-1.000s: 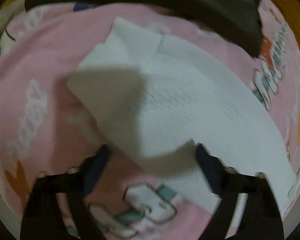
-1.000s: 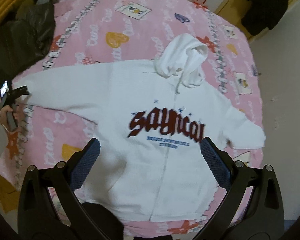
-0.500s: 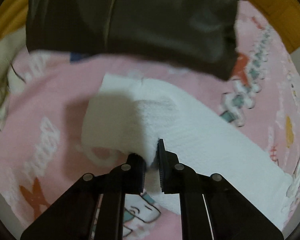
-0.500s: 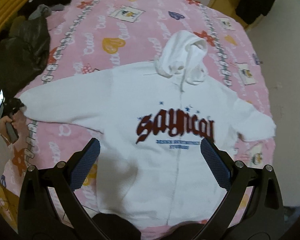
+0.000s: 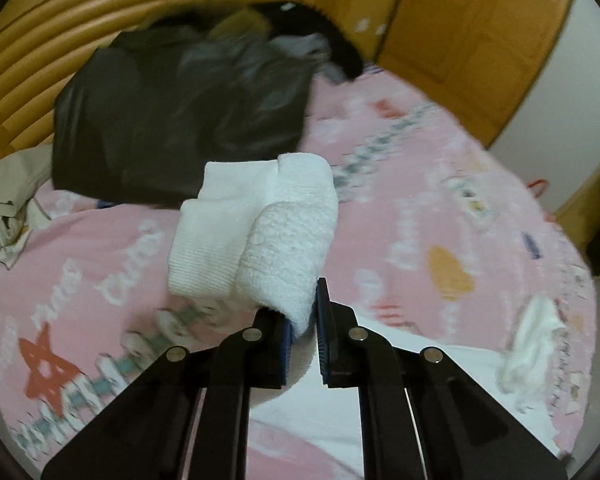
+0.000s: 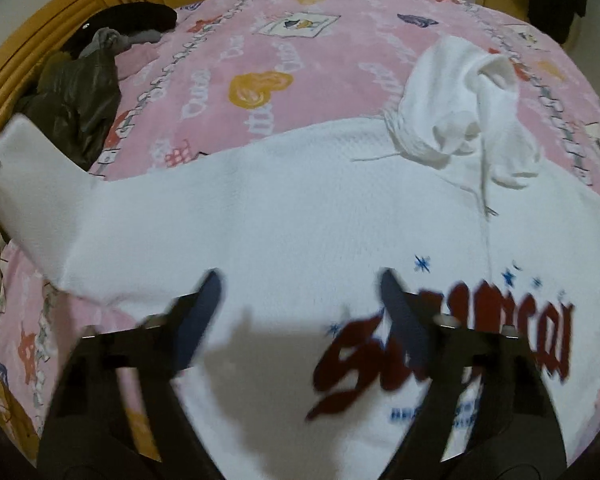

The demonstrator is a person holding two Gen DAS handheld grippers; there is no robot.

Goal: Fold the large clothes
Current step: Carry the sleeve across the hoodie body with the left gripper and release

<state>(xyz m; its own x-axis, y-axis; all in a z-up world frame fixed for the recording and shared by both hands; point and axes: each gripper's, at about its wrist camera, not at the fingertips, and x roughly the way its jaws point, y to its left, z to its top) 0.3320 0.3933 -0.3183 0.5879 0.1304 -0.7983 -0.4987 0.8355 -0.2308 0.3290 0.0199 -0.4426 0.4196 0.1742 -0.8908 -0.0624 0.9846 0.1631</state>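
Now the left gripper (image 5: 302, 332) has shut its jaws on the cuff of the white hoodie's (image 6: 300, 208) sleeve (image 5: 260, 236) and lifted it off the pink bed (image 5: 440, 216), near the headboard edge, so the first fold can start. The right gripper (image 6: 300, 300) has dropped low over the hoodie's chest; its jaws are closing, with nothing pinched yet. Both grippers tilt steeply down. The hoodie lies flat across the middle of the bed.
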